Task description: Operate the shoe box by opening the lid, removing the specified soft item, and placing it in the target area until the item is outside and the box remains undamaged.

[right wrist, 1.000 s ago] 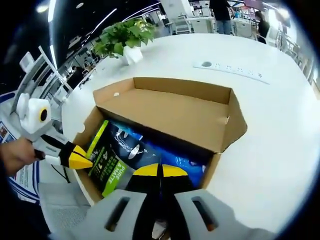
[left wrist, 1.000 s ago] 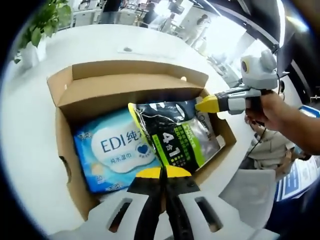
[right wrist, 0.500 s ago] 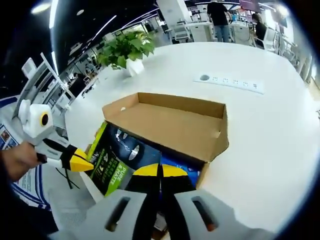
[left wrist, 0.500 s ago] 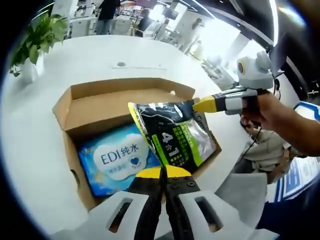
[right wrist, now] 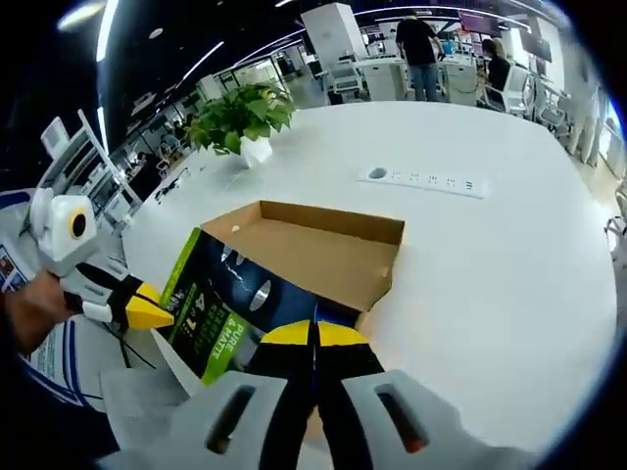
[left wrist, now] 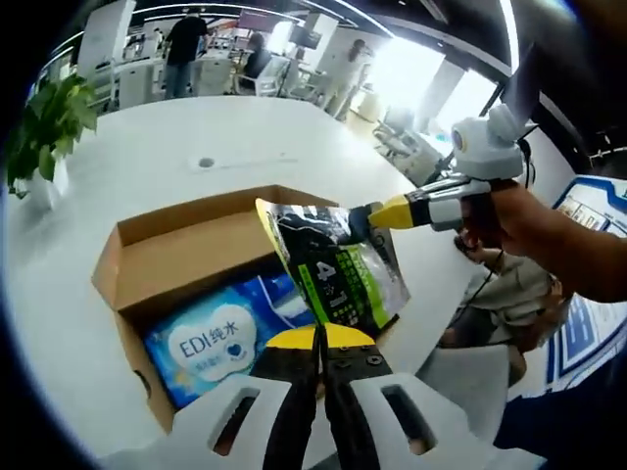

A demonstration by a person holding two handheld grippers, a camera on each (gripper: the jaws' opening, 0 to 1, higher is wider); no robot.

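Observation:
A black and green soft pouch (left wrist: pixel 338 269) hangs in the air above the open cardboard shoe box (left wrist: pixel 186 250). My left gripper (left wrist: pixel 319 338) is shut on the pouch's lower edge. My right gripper (left wrist: pixel 377 211) reaches in from the right and is shut on its top corner. In the right gripper view the pouch (right wrist: pixel 220 304) stretches between my right gripper (right wrist: pixel 313 333) and my left gripper (right wrist: pixel 147 311), over the near side of the box (right wrist: pixel 313 245). A blue wet-wipes pack (left wrist: pixel 220 338) lies flat inside the box. The lid flap stands open at the far side.
The box rests on a round white table (right wrist: pixel 490 274), close to its near edge. A potted plant (right wrist: pixel 243 113) and a power strip (right wrist: pixel 421 181) sit farther back on the table. A hand (left wrist: pixel 529 225) holds the right gripper. Desks and people fill the background.
Both grippers have risen with the pouch, lifting it from inside the box to above it. The box and wipes pack lie farther below.

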